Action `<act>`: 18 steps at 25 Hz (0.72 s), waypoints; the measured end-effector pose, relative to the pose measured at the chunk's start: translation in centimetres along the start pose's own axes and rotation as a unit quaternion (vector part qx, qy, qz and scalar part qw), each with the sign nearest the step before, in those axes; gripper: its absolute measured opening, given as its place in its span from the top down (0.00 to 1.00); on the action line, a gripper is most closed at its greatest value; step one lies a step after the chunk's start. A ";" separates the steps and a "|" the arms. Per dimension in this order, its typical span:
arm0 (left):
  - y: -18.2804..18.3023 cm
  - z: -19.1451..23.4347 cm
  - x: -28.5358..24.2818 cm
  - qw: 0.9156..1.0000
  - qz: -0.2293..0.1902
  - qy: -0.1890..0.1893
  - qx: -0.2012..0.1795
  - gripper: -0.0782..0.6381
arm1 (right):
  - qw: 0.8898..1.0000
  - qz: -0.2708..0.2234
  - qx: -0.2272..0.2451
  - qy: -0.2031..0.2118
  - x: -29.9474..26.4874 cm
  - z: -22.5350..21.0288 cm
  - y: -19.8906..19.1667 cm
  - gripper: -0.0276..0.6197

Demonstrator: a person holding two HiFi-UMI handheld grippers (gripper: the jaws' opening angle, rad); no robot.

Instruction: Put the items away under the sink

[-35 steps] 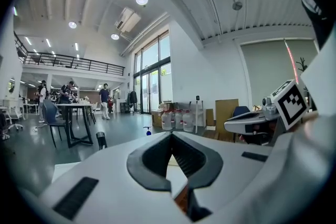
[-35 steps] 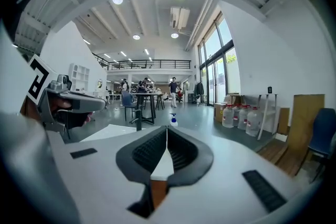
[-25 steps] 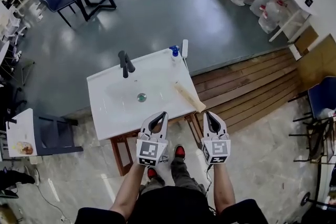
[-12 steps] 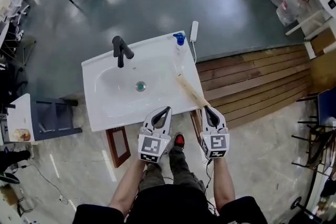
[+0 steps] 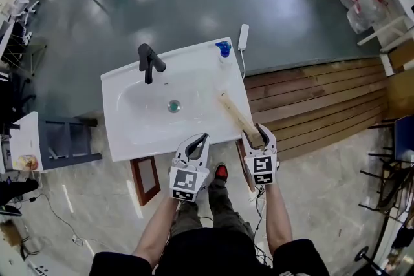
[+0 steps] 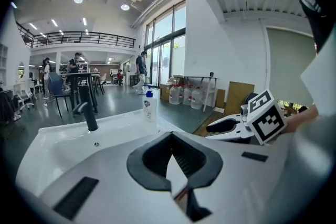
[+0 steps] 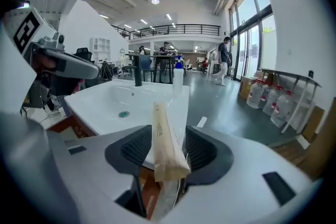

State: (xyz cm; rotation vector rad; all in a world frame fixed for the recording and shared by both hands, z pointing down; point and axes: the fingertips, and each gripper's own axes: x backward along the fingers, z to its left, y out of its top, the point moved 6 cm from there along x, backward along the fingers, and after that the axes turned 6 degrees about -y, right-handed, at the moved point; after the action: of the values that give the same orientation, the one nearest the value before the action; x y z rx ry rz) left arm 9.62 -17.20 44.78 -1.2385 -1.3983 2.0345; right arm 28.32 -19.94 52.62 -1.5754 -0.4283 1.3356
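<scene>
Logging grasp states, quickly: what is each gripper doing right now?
Left gripper: closed, empty.
Right gripper: open, jaws have just been opening; packet between them, not gripped.

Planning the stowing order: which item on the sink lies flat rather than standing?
The long tan paper packet along the sink's right rim lies flat; the blue-capped bottle stands upright at the back corner.

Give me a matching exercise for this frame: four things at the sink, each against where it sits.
Things:
1 faucet
2 pump bottle
3 drain
4 paper-wrapped packet

Places:
A middle of the basin
B far right corner of the sink
C far rim, left of centre
D slanting along the right rim

Pairs: 1-C, 2-B, 3-A, 4-D
</scene>
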 end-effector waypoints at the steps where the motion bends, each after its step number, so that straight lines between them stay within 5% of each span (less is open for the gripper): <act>1: -0.2 0.1 -0.1 1.000 0.001 0.001 0.002 0.88 | 1.000 0.007 -0.002 0.002 -0.4 -0.1 -0.4 0.63; 7: -0.8 0.5 -0.5 1.000 0.010 0.006 0.007 0.88 | 0.999 0.044 -0.016 0.026 -1.8 -0.1 -2.4 0.56; 18: -1.3 0.9 -0.6 1.000 0.013 0.014 0.011 0.88 | 0.998 0.060 -0.021 0.030 -2.1 0.0 -3.1 0.62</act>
State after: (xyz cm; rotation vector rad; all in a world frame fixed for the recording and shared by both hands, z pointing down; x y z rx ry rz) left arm 8.98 -17.52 46.29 -1.2760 -1.3520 2.0361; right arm 28.55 -20.14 56.36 -1.6943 -0.3315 1.3734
